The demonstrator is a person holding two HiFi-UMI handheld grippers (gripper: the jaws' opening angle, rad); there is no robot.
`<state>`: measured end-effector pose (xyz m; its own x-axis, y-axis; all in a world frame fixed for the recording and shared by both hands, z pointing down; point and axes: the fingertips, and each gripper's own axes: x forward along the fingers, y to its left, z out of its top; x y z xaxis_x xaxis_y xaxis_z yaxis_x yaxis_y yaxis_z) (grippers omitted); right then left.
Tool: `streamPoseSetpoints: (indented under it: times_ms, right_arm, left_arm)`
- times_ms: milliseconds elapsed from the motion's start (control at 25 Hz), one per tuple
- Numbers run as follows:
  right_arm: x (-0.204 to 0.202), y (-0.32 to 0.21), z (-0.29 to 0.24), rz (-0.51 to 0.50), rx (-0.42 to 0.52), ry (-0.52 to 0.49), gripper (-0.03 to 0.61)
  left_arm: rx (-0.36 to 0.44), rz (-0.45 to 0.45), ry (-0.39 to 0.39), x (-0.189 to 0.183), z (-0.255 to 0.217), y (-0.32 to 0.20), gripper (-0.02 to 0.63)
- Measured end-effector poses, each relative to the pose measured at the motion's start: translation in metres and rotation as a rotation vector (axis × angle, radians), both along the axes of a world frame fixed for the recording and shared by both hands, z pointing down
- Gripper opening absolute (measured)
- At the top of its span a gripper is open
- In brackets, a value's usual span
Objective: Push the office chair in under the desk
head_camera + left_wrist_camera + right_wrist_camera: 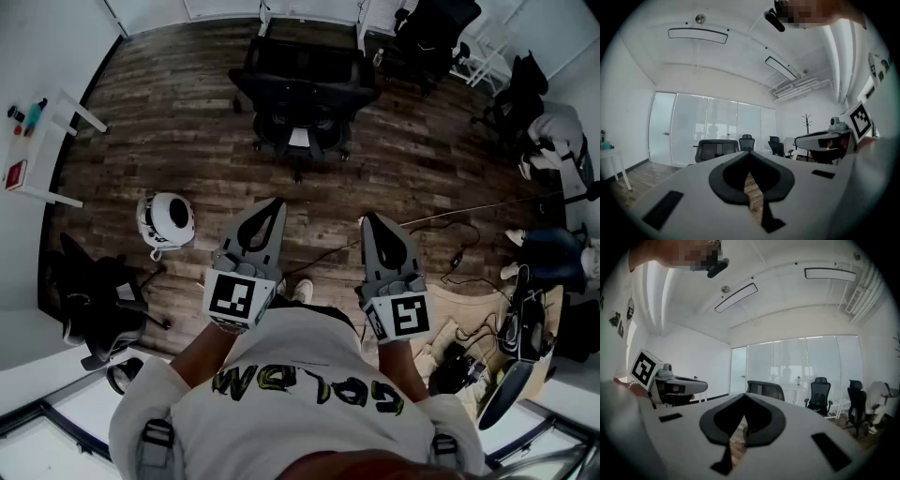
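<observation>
The black office chair (300,94) stands on the wood floor ahead of me, its back towards me, in front of a white desk (265,17) at the far edge of the head view. My left gripper (269,206) and right gripper (371,223) are held side by side at waist height, well short of the chair, both shut with nothing in them. The left gripper view has the chair (717,150) beyond the closed jaw tips (749,153). In the right gripper view the chair (766,390) shows just past the tips (743,397).
A white round helmet-like object (166,221) lies on the floor to my left, near another black chair (98,300). A small white table (52,141) is at far left. More black chairs (431,33) stand at back right. Cables (450,246) trail over the floor on the right.
</observation>
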<state>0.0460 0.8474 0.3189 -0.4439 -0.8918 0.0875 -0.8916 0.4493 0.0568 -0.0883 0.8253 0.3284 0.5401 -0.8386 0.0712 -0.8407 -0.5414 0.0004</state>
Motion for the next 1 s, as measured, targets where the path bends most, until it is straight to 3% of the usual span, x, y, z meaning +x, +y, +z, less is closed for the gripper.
streamPoseSetpoints:
  times_ms: [480,1000]
  right_arm:
    - [0.018,-0.024,0.01,-0.012,0.0,-0.017,0.011]
    - [-0.005,-0.137,0.023,0.003,-0.023,0.011,0.011]
  left_arm:
    - [-0.007,-0.021,-0.017,0.017,0.01,-0.026,0.012]
    - [-0.024,-0.01,-0.021,-0.01,0.025,-0.142,0.012]
